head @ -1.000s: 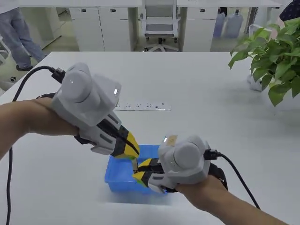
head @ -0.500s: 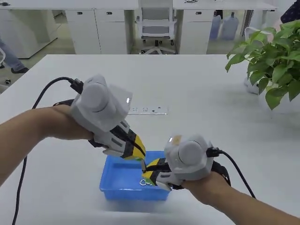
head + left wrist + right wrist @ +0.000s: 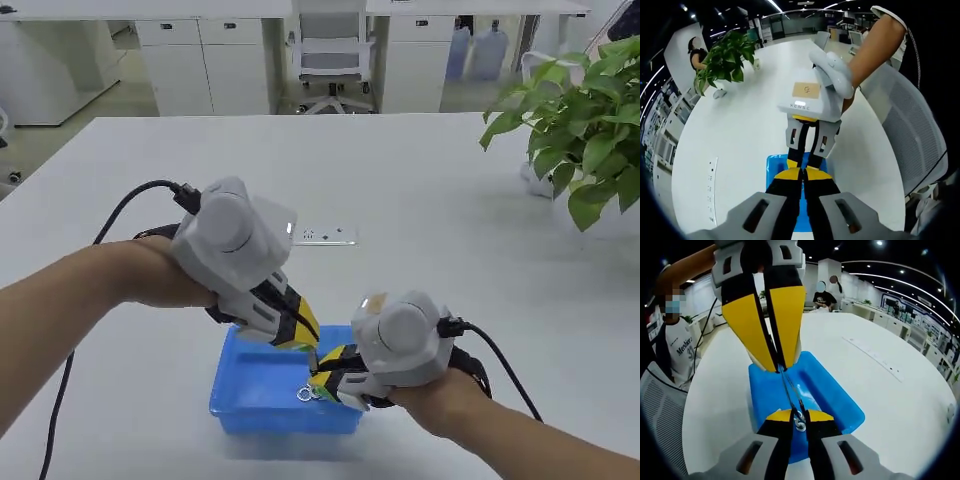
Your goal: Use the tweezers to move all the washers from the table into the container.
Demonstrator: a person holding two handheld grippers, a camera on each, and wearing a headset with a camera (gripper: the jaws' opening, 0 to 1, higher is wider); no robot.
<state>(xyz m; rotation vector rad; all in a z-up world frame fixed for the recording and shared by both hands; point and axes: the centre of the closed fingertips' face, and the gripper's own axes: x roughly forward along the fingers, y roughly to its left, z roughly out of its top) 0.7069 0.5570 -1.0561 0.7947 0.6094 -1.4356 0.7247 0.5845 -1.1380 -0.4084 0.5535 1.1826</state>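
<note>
White matte worktop, smooth and bare over most of its surface. Shallow blue plastic container, rectangular with rounded corners, sits close to the near edge, roughly mid-width.

Left gripper comes in from the left-hand side, right gripper from the near right. Their yellow-and-black jaws point at each other over the container, tips almost meeting.

Left jaws together, clamped on the closed end of thin silver metal tweezers. The two tweezer arms run down and spread slightly toward the right jaws.

Right jaws stand close with a narrow gap. The tweezer tips lie in that gap; cannot tell whether the jaws press on them.

Small silver ring washer sits at the tweezer tips, between the right jaw tips and above the container floor. In the head view small silver rings show inside the container just beside the right jaws.

Around: leafy green potted plant at the far right edge, white office chair beyond the far edge, flat white power strip flush in the mid-worktop, well apart from the container.
</note>
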